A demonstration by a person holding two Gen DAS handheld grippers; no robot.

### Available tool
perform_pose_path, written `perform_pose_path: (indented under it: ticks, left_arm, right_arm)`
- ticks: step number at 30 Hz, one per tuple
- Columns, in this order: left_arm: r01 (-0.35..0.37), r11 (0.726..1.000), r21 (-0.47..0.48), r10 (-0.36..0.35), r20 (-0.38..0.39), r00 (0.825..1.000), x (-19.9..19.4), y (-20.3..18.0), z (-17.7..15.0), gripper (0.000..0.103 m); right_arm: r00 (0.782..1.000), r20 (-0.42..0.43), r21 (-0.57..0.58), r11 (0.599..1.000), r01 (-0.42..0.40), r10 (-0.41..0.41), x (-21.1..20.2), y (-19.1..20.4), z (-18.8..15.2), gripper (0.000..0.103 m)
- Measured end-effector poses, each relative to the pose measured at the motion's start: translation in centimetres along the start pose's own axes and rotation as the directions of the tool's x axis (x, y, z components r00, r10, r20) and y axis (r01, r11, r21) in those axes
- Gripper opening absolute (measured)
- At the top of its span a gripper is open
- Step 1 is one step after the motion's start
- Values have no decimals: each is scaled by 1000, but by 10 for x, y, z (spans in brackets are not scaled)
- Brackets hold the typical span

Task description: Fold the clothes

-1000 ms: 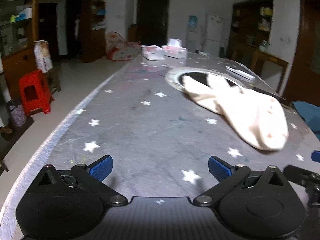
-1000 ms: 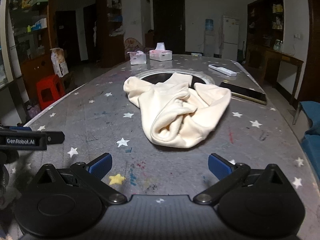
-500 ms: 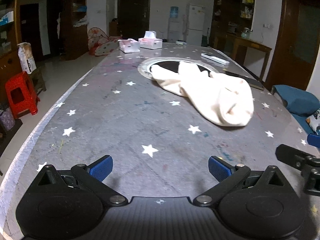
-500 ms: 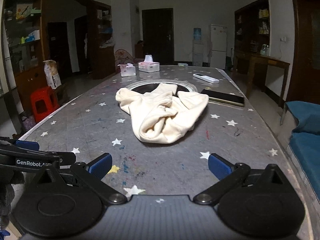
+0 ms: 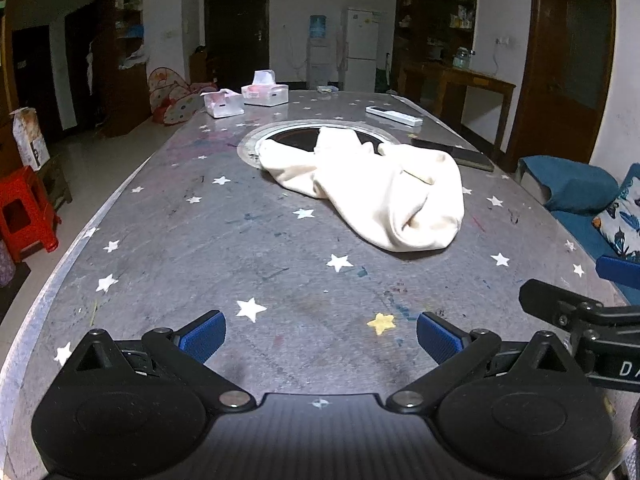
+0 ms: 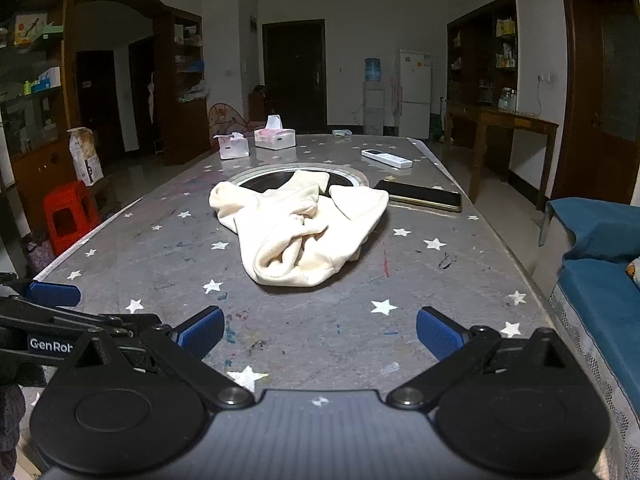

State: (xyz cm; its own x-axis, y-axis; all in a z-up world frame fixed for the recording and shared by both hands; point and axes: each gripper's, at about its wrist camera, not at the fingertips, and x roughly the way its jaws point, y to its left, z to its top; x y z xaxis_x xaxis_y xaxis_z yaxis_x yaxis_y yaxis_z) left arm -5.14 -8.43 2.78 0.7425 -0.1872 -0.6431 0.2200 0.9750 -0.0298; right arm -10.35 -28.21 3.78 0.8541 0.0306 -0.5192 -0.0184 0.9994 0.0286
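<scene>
A crumpled cream garment lies in a heap on the grey star-patterned table, partly over a round black inset. My left gripper hovers over the near table edge, well short of the garment, open with nothing between its blue pads. My right gripper also hangs near the front edge, open and empty. In the left wrist view the right gripper's arm shows at the right. In the right wrist view the left gripper's arm shows at the left.
Two tissue boxes, a white remote and a dark phone lie on the far half of the table. A blue sofa stands to the right, a red stool on the floor to the left.
Both grippers have drawn back toward the near table edge and risen a little, so the garment looks smaller and farther. The left view has swung right to face it. Jaws stayed open.
</scene>
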Motion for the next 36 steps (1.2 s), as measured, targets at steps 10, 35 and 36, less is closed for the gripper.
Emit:
perform_pose_path:
  ticks: [10,35,36]
  left_arm:
    - [-5,1000,-12,4,-35,999,21,2,10,103]
    - [-43,999,-3,43,-46,998,65,6,57,103]
    - [-46,999,-2,46,-43,998,67,6,61,103]
  right_arm:
    - [1000,-30,-22,1000,6,-6,20,2,5,103]
    - [997,-74,-16,1000,9,-10,72,-8,37,103]
    - [997,-74,-14,1000,6,-7,75,-9,40,103]
